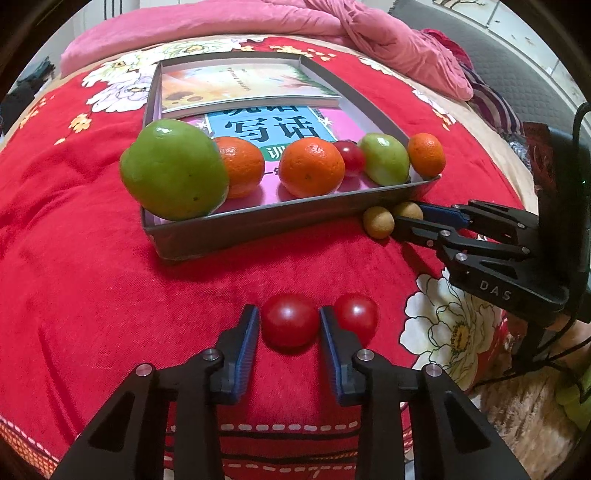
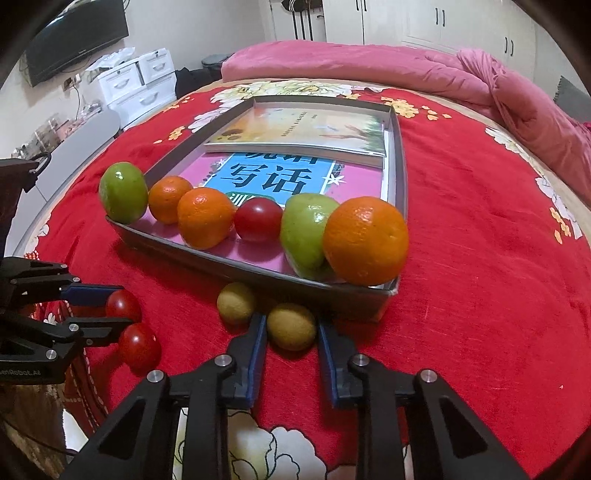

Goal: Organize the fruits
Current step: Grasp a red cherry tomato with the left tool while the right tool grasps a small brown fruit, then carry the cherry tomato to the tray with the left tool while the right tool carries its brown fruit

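Observation:
A grey tray (image 1: 258,221) (image 2: 332,291) on the red bedspread holds two green fruits (image 1: 173,170) (image 2: 306,229), three oranges (image 1: 312,168) (image 2: 365,240) and a red tomato (image 1: 351,157) (image 2: 258,218) along its near edge. My left gripper (image 1: 288,321) is open around a red tomato (image 1: 290,319) on the bedspread; a second tomato (image 1: 356,314) lies just right of it. My right gripper (image 2: 291,326) is open around a small yellow-green fruit (image 2: 291,326); another one (image 2: 236,302) lies to its left. The right gripper also shows in the left wrist view (image 1: 410,216), and the left gripper in the right wrist view (image 2: 110,308).
Two books (image 1: 243,86) (image 2: 280,177) lie in the tray behind the fruits. A pink quilt (image 1: 332,26) (image 2: 406,66) is bunched at the far side of the bed. White drawers (image 2: 136,85) and a TV (image 2: 74,37) stand beyond the bed's left edge.

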Demonstrator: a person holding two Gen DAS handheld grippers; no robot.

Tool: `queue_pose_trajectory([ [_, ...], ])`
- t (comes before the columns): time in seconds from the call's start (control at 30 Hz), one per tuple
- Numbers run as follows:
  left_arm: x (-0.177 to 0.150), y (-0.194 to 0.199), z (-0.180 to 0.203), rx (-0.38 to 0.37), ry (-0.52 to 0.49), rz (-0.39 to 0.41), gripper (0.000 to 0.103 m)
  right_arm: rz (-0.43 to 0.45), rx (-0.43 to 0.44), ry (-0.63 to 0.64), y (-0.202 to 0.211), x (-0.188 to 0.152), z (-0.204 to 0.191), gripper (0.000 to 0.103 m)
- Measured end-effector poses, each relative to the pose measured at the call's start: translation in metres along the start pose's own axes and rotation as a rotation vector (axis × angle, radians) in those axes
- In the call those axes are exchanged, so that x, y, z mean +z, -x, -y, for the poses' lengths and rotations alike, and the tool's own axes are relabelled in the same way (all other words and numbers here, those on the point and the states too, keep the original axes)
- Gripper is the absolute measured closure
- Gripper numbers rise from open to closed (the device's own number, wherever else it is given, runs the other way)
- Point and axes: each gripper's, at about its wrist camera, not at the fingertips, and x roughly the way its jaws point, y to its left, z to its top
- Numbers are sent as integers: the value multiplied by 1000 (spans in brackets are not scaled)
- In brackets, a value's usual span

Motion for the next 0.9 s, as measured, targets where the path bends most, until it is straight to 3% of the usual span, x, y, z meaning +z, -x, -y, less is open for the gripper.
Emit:
queue_pose_trajectory([
  [0.33, 0, 6, -2, -31, 17, 21, 71, 50, 53, -50, 18, 1, 4, 76],
  [0.9, 18, 71, -7, -33, 67, 214, 71, 200, 91, 5, 60, 9, -10, 76],
])
